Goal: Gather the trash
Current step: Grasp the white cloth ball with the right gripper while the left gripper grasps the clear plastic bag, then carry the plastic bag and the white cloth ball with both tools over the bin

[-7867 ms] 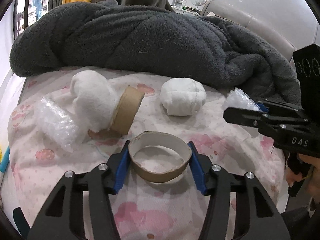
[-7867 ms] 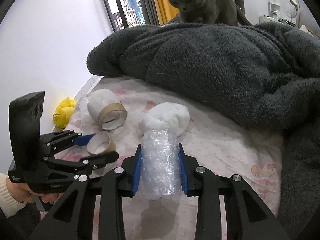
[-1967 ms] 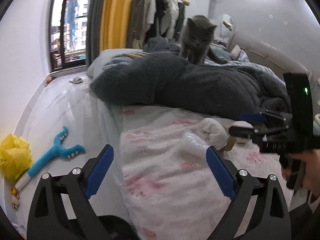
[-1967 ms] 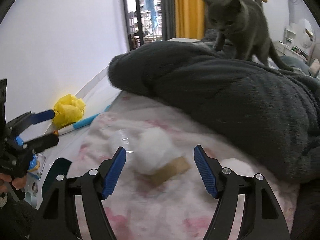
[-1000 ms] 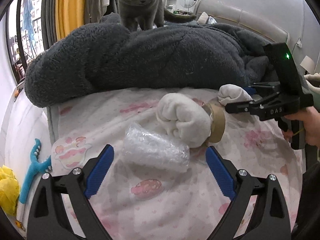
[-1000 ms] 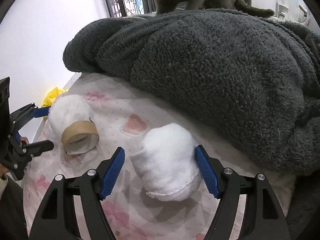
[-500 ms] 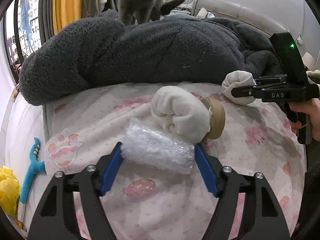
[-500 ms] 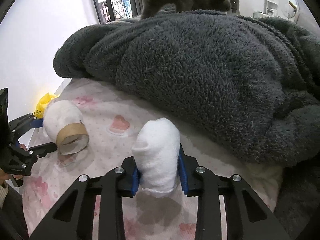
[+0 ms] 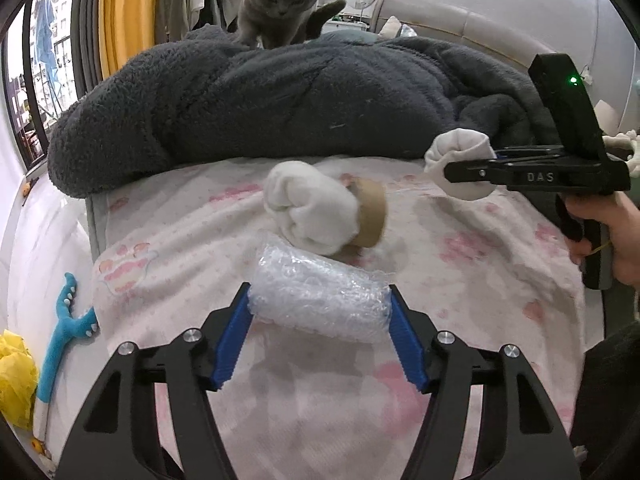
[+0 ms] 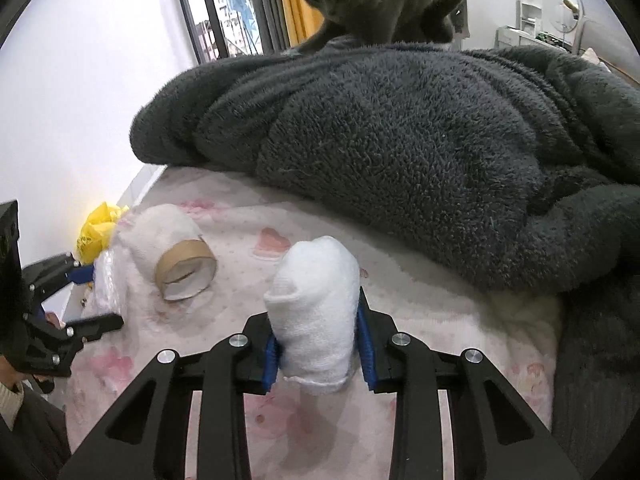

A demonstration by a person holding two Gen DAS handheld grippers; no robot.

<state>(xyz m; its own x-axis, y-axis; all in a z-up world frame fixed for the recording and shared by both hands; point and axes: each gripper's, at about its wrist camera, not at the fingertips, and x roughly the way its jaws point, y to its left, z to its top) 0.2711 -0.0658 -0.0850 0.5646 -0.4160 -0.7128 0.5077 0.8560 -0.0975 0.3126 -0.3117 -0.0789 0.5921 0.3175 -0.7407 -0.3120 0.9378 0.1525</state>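
Room lighting is reading even and soft, fairly bright indoors. Daylight is coming through the window (image 9: 40, 60) at upper left, slightly blown out. Soft shadow is sitting under the bubble wrap roll (image 9: 320, 300) and under the white cloth roll (image 10: 316, 312). Fisheye distortion is bending both views, with black vignette at the corners. Motion blur is smearing the cardboard ring (image 9: 370, 214) and the bedsheet (image 9: 480, 248); near foreground is staying sharp

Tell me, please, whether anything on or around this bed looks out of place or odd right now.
Yes: a grey cat stands on the dark blanket, watching. A cardboard ring and a white cloth wad still litter the sheet, and a blue toy lies on the floor.
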